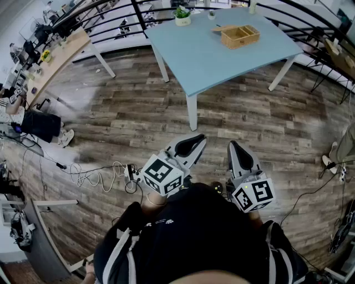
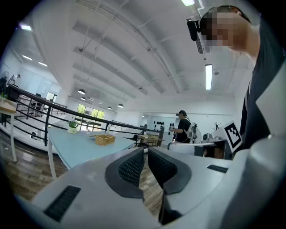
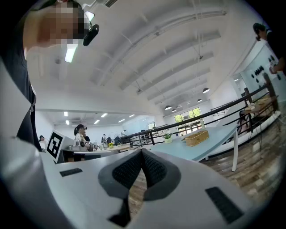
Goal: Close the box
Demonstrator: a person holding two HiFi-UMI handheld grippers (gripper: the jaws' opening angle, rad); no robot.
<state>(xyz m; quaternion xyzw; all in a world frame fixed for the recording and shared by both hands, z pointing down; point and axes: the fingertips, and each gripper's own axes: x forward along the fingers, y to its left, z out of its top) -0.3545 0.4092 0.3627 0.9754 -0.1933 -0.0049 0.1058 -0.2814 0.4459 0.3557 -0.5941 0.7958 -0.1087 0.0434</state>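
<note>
- Well, a wide stretch of bare wooden floor lies between the grippers and the table. Its near corner and white legs face me, well apart.
- Cables sprawl on the floor just left of my left gripper. A black railing curves behind the table, and a wooden desk runs along the left edge.
- The box sits on the far right part of the tabletop with its lid swung open to its left. Dividers split it into compartments, and I cannot tell what they hold.
- A potted plant stands at the table's far left corner, well apart from the box.
- My left gripper's jaws are drawn together, tips touching, with nothing between them.
- My right gripper is likewise closed tip to tip and holds nothing.
- Only the gripper views show the ceiling lights and other people. One person stands beyond the table in the left gripper view.
- Only the head view shows the cables.
</note>
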